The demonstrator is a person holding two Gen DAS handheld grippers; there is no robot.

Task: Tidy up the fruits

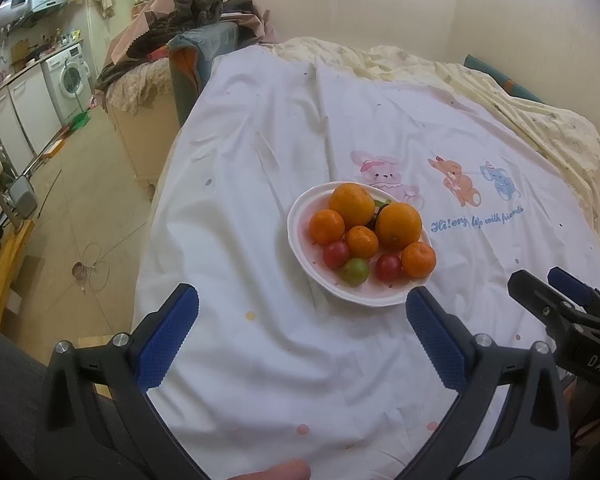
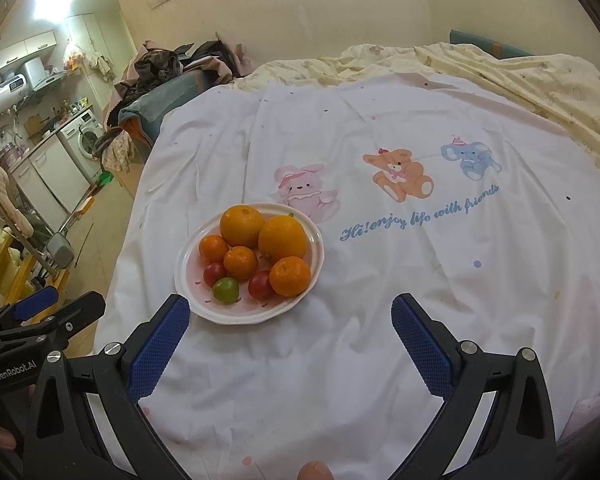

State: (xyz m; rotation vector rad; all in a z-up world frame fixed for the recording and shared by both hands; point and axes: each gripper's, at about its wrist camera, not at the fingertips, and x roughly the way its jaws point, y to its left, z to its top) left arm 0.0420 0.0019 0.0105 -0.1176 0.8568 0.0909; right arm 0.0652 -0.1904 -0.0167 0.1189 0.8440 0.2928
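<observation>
Left gripper [image 1: 302, 304]: jaws wide, holding nothing, hovering over the sheet [image 1: 260, 360] just short of the plate [image 1: 296, 220]. Right gripper [image 2: 290, 314]: likewise wide and empty, plate ahead and to its left. Contents of plate: two oranges [image 2: 242, 226], three tangerines [image 2: 290, 276], two red fruits [image 2: 261, 285], one green fruit [image 2: 225, 290], all packed and touching. Support: soft, creased bedding, not a firm surface. Risks, as judged: lifting one fruit may free its neighbours to roll off the shallow rim; pressing down on the rim may tip the plate into the bedding; small red and green fruits may bruise or slip under a hard squeeze; the two grippers sit close and may collide if both reach in.
</observation>
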